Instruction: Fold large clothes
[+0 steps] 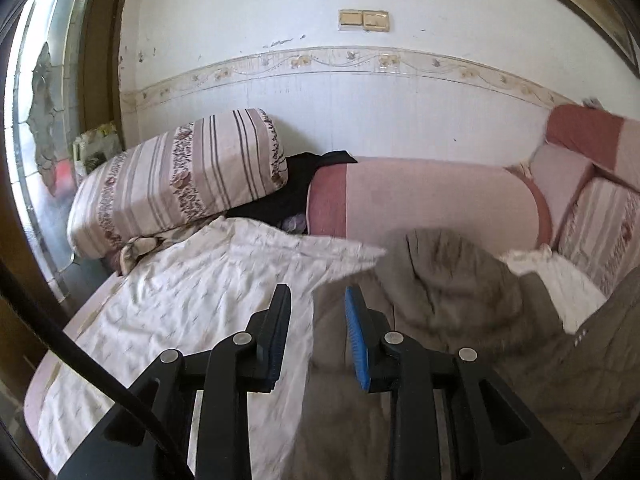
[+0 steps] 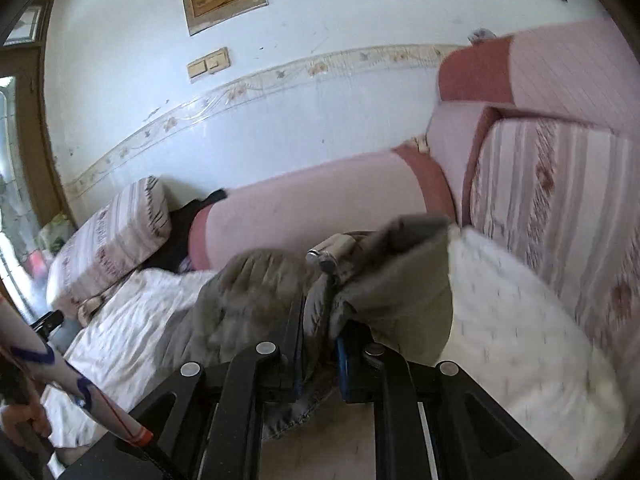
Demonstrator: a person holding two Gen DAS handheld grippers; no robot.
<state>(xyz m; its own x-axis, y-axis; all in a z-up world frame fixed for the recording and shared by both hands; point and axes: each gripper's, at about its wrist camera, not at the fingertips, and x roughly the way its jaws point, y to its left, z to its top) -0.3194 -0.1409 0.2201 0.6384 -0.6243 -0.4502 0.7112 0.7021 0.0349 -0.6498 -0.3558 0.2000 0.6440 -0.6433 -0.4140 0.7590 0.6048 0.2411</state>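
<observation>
Grey-brown quilted fabric, a large jacket [image 2: 256, 300], lies bunched across the lower middle of the right wrist view on a white patterned sheet [image 2: 512, 320] that covers a pink sofa [image 2: 320, 200]. The right gripper [image 2: 318, 344] has its fingers [image 2: 352, 356] clamped on a fold of that jacket, cloth pinched tight between the black pad and the blue one. A metal snap on a pale tab [image 2: 332, 250] sits just above the grip.

In the left wrist view the left gripper [image 1: 316, 336] stands at the lower centre with a narrow gap between its fingers [image 1: 358, 340]; the jacket [image 1: 460, 288] fills that gap from behind, but whether cloth is pinched there I cannot tell. A striped cushion [image 1: 180, 176] rests at the left against the white wall [image 1: 320, 112], touching a dark garment [image 1: 288, 192].
</observation>
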